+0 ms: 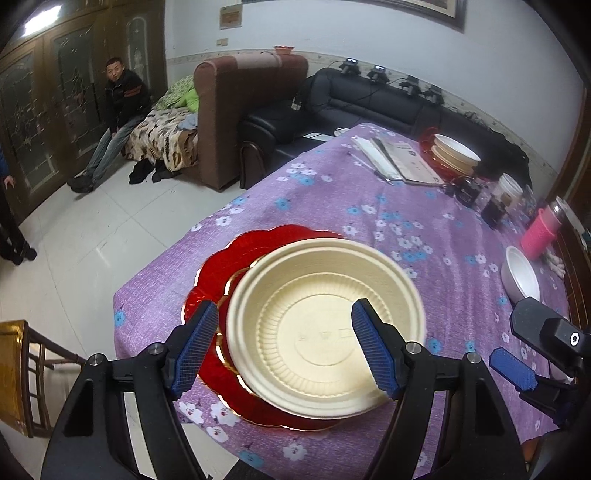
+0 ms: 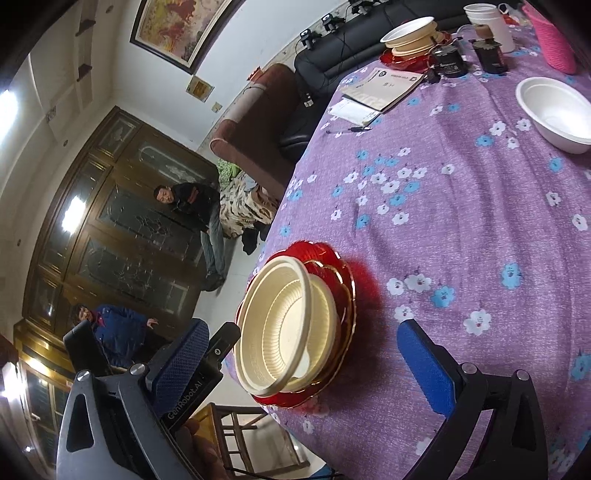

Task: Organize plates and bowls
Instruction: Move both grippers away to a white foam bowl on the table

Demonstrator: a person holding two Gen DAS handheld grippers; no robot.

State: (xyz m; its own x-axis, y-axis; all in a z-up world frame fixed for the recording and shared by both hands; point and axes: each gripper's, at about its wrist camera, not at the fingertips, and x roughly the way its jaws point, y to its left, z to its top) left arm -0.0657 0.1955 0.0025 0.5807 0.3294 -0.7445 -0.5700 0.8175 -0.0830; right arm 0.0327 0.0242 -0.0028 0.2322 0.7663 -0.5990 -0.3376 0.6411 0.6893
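Nearest the lens: left gripper point(image 1: 284, 347) spread wide and empty, straddling the near rim of the cream bowls point(image 1: 325, 328) nested on a red plate point(image 1: 221, 266) at the table's near left corner, close to the edge. Right gripper point(image 2: 299, 362) also spread, empty, just right of that stack, so left looks nearer. Open purple cloth point(image 2: 461, 221) runs toward a lone white bowl point(image 2: 554, 110) by the right edge; second stack point(image 2: 410, 35) at the far end.
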